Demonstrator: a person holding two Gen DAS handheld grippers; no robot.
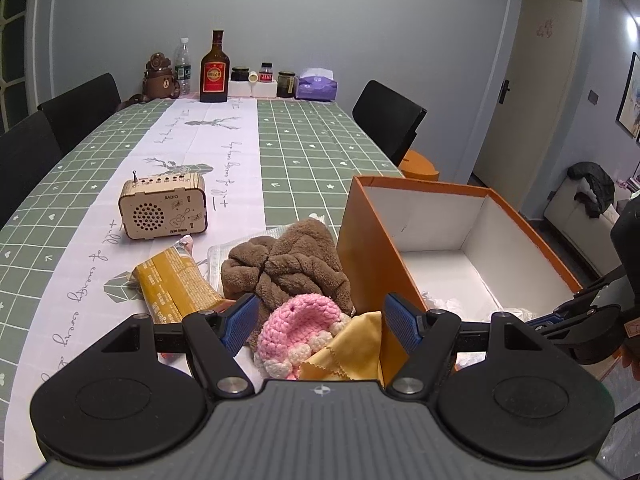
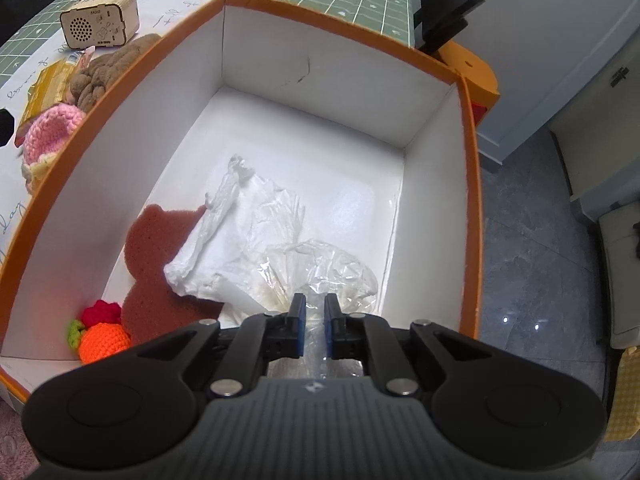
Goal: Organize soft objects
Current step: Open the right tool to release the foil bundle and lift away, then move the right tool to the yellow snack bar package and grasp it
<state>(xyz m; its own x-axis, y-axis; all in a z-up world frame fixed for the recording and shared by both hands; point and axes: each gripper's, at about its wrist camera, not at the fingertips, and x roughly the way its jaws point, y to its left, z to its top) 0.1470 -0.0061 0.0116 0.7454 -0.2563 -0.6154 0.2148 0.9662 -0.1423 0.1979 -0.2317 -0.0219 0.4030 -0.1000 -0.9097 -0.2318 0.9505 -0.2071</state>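
Since the orange box [image 2: 468, 208] is the biggest thing before us, we start there: it stands at the near right edge of the surface [image 1: 304, 152], open-topped, with stiff upright walls that leave wide room to come down from above but none from the sides. Inside lie a reddish sponge sheet [image 2: 152, 264], a white tissue [image 2: 224, 236], a crinkly clear plastic bag [image 2: 320, 264] and small crocheted fruit [image 2: 105, 336] in the near left corner.

Just left of the box sits the pile we judge is next. Its brown plush towel [image 1: 288, 264] is bulky, limp and light; we would pinch a raised fold, since it will drape and drag. A pink crocheted piece [image 1: 296, 328] and a yellow cloth [image 1: 352, 352] lie nearer us, touching the box's outer wall; both are soft, and the thin cloth looks the slipperiest. A stiff yellow packet [image 1: 176, 288] and a wooden radio [image 1: 164, 210] lie farther left and seem not to belong to the soft lot.

Our left hand-held gripper [image 1: 320, 324] hovers released, jaws wide on either side of the pink piece. Our right hand-held gripper [image 2: 314, 330] is over the box, jaws nearly closed with only a narrow gap; the bag's film appears to run between them, though whether the pads press on it we cannot tell.
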